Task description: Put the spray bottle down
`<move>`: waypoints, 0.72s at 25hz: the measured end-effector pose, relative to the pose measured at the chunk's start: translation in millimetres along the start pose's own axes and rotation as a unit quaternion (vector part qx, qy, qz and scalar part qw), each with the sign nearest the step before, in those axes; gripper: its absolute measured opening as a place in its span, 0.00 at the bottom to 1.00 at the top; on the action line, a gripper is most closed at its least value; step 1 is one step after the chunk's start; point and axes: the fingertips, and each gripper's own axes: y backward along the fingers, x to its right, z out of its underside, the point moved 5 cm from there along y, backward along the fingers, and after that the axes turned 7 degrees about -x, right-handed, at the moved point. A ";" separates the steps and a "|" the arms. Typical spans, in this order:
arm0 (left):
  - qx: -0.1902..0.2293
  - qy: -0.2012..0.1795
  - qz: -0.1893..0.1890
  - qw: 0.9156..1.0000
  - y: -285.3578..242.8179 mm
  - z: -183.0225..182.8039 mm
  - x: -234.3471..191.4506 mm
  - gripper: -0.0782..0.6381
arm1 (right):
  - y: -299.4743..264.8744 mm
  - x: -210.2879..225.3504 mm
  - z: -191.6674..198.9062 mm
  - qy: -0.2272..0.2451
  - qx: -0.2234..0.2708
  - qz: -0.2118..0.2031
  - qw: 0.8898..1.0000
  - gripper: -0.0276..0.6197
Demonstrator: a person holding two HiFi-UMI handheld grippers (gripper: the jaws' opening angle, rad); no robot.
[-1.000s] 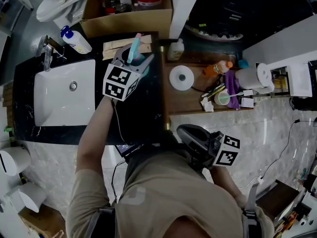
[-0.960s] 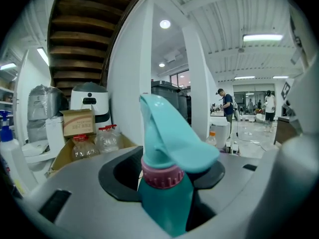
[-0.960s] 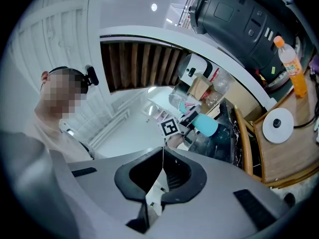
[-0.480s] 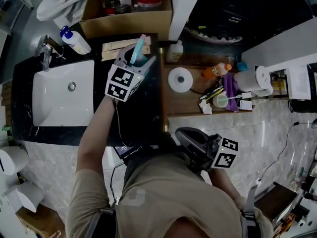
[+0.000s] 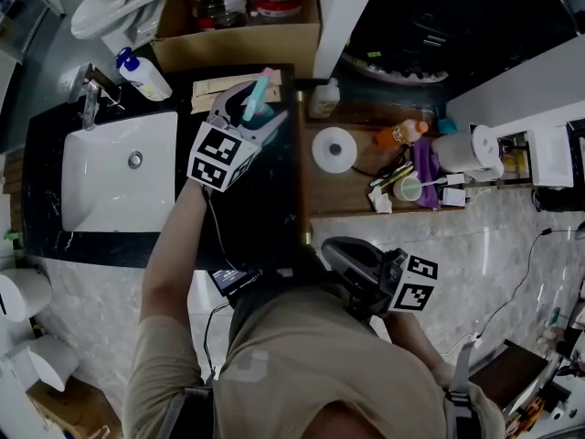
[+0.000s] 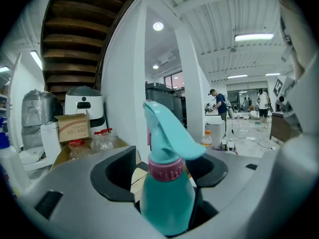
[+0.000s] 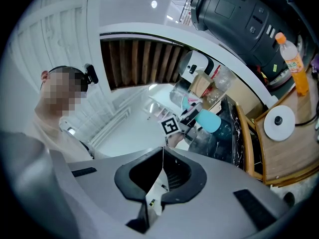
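Head view: the left gripper (image 5: 253, 106) hovers over the black marble tabletop (image 5: 265, 199), right of the white sink (image 5: 119, 167), with the teal plastic spray bottle (image 5: 258, 91) upright between its jaws.

Left gripper view: the jaws are opening, pads drawing off the bottle, so the release looks underway and the bottle seems set down.

Right gripper view: the right gripper (image 7: 162, 156) is clenched and empty.
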 end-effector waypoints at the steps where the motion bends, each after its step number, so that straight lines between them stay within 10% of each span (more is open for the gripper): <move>1: 0.000 0.000 -0.002 1.000 2.4 -0.1 -0.3 0.51 | 0.0 -0.5 0.7 0.000 0.000 0.000 1.000 0.08; 18: 0.002 0.040 -0.045 0.998 47.8 31.5 -2.5 0.51 | -3.8 -5.3 8.0 0.001 -0.004 -0.003 1.000 0.08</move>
